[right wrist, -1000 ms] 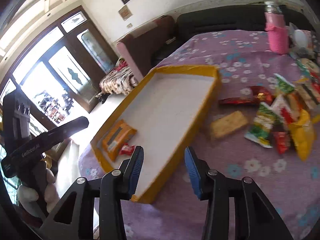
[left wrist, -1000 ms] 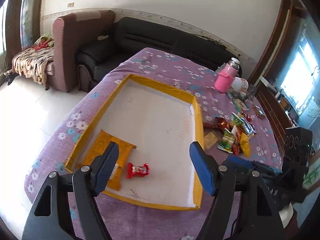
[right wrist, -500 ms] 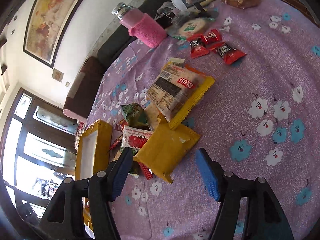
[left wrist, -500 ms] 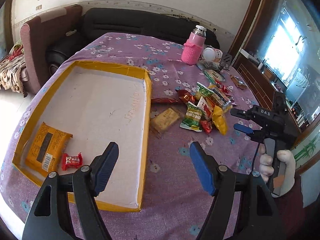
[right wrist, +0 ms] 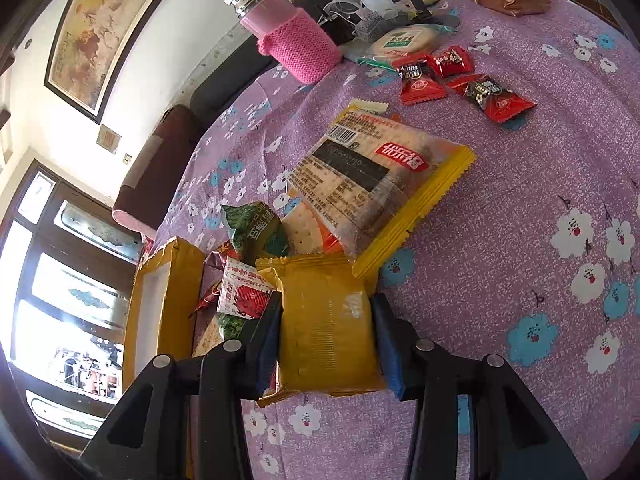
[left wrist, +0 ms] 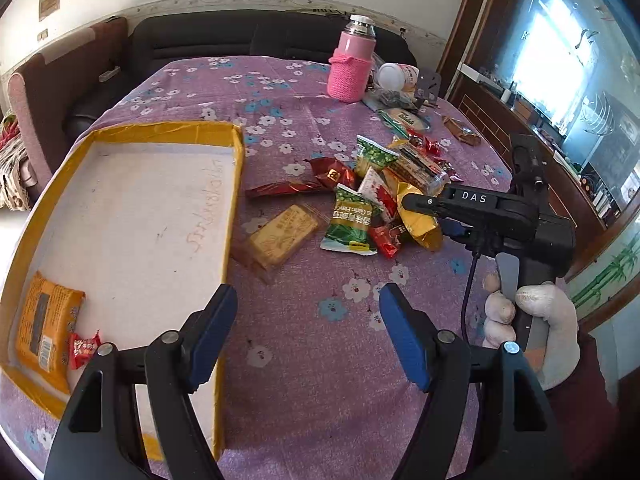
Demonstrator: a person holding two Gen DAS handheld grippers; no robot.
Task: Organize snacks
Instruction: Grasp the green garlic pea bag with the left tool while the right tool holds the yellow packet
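Room: sunlit living room, with a black sofa point(left wrist: 248, 36) behind a table point(left wrist: 320, 360) under a purple flowered cloth.

Tray: yellow-rimmed tray point(left wrist: 236, 184) on our left side of the table, holding an orange pack point(left wrist: 44, 324) and a red candy point(left wrist: 82, 350) in its near corner; the rest of its white floor is bare.

Pile: most snacks lie loose on the cloth to the right of the tray, among them a green pea bag point(left wrist: 352, 220), a clear-wrapped biscuit point(left wrist: 280, 236), a long cracker pack point(right wrist: 376, 176) and three red candies point(right wrist: 452, 76) farther back.

Right: our right hand-held gripper point(right wrist: 326, 332) has its blue pads against both sides of a yellow packet point(right wrist: 328, 320) at the near edge of the pile; the packet sits between the jaws, and we judge the grip is on or closing, though the packet does not look lifted.

Left: our left hand-held gripper point(left wrist: 308, 332) hangs wide open and empty over the cloth, just beside the tray's right wall.

Bystanders: a pink flask point(left wrist: 352, 64) and assorted clutter stand at the far edge.

Progress: we judge the job barely begun, with two items in the tray and the bulk of the pile left to move.
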